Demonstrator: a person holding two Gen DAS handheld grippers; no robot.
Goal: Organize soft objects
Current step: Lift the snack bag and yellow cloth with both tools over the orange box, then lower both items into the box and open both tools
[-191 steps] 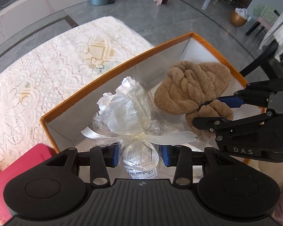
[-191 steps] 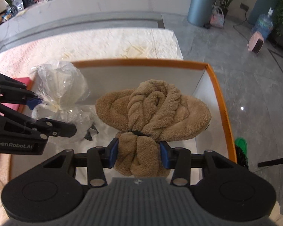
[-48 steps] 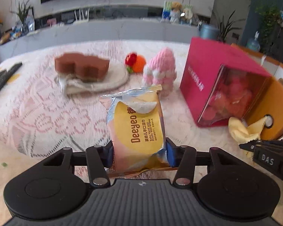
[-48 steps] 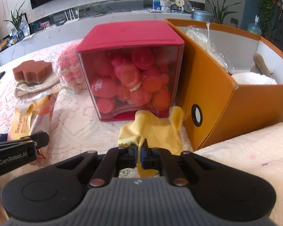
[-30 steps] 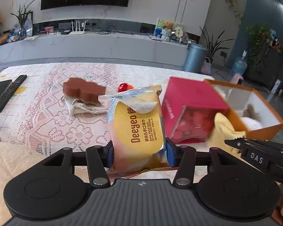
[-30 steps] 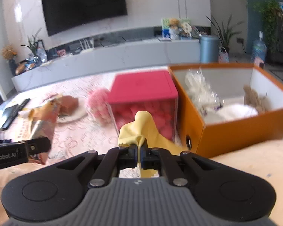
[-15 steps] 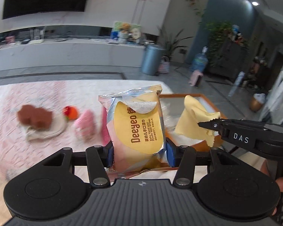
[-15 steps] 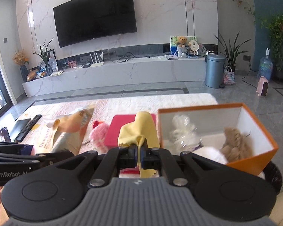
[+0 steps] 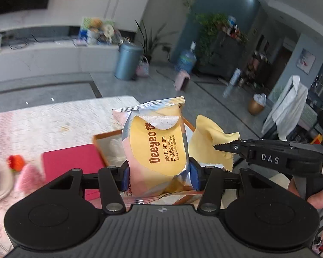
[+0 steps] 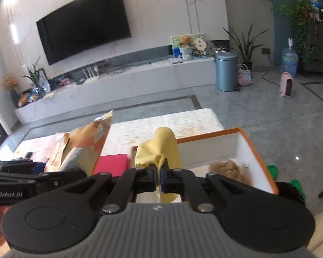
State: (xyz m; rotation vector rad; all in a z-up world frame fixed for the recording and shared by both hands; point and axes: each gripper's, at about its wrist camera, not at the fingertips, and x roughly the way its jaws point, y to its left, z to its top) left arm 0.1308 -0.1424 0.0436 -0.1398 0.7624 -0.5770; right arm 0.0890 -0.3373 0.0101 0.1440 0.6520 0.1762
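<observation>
While my left gripper (image 9: pixel 159 175) pinches a wipes pack (image 9: pixel 155 148) upright, my right gripper (image 10: pixel 158 179), pressed together, nips a yellow cloth (image 10: pixel 161 148). Past both jaws sit an orange box (image 10: pixel 257 150), a red box (image 9: pixel 73 159), a lace-covered table (image 9: pixel 53 120), then grey floor (image 10: pixel 269 118) and a television (image 10: pixel 81 25).

A home living room: a large wall-mounted television (image 10: pixel 84 23) hangs on a marble-look wall above a long, low media console (image 10: pixel 118 86) cluttered with a router, ornaments and a teddy-bear picture. Potted plants (image 10: pixel 245 43), a blue pedal bin (image 10: pixel 226 71), a water-cooler bottle (image 10: pixel 289 61) and a lace-covered table (image 10: pixel 161 126) stand on the grey tiled floor (image 10: pixel 269 116).
</observation>
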